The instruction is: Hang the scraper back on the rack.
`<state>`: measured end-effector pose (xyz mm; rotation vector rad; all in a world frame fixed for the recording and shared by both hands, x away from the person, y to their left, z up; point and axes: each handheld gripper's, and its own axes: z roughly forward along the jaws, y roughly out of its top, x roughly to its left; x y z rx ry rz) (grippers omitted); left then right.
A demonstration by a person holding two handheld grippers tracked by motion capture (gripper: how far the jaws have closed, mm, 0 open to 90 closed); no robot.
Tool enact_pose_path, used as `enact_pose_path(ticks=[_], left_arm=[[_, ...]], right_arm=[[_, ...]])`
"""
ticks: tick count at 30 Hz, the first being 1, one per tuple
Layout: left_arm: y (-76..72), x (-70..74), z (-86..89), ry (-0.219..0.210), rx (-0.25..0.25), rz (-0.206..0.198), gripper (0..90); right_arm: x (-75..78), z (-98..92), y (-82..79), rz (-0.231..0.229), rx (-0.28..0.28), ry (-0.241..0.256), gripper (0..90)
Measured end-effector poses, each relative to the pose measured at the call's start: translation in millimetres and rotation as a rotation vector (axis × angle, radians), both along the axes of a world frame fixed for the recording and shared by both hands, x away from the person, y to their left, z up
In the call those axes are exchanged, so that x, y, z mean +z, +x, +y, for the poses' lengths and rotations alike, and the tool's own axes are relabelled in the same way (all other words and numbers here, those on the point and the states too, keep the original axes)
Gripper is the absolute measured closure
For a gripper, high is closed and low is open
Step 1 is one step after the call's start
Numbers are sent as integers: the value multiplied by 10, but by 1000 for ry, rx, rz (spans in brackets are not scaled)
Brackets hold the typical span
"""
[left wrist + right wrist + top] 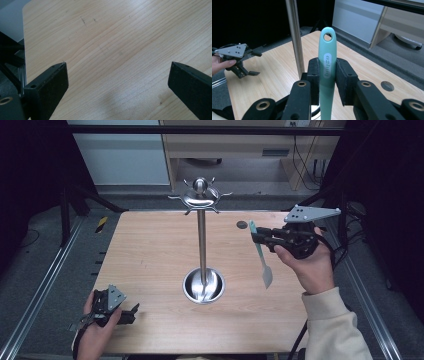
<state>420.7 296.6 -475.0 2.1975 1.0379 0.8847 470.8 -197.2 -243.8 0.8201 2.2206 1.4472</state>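
- The left gripper (pixel 131 313) sits at the near left corner of the wooden table (pixel 150 255) in the high view, held in the person's left hand (pixel 95 330); its grey three-cornered plate faces up.
- The left gripper view settles what the high view leaves unclear: the two black jaws stand wide apart with bare wood grain between them, nothing held.
- At the table's middle stands a metal rack (pixel 201 240): a round dished base, an upright pole, and a ring of small hooks under a ball at the top. The right gripper view shows the pole (pixel 294 37) alone, rising just behind the jaws.
- A small dark round mark (pixel 242 225) lies on the table right of the pole, toward the far edge.
- The right gripper (pixel 255 237), held in the right hand (pixel 307 265) above the table's right side, is clamped on a teal-handled spatula (pixel 261 257).
- The high view shows its pale blade hanging downward above the table; the right gripper view shows the handle (pixel 327 70) pinched between both pads, with a hanging hole at its end.
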Motion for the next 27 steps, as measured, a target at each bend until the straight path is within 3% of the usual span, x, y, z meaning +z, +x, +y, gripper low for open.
enact_pose_path(ticks=[27], left_arm=[[-5, 14, 6, -5, 1, -10, 27]], right_arm=[[187, 173, -28, -58, 20, 79, 743]])
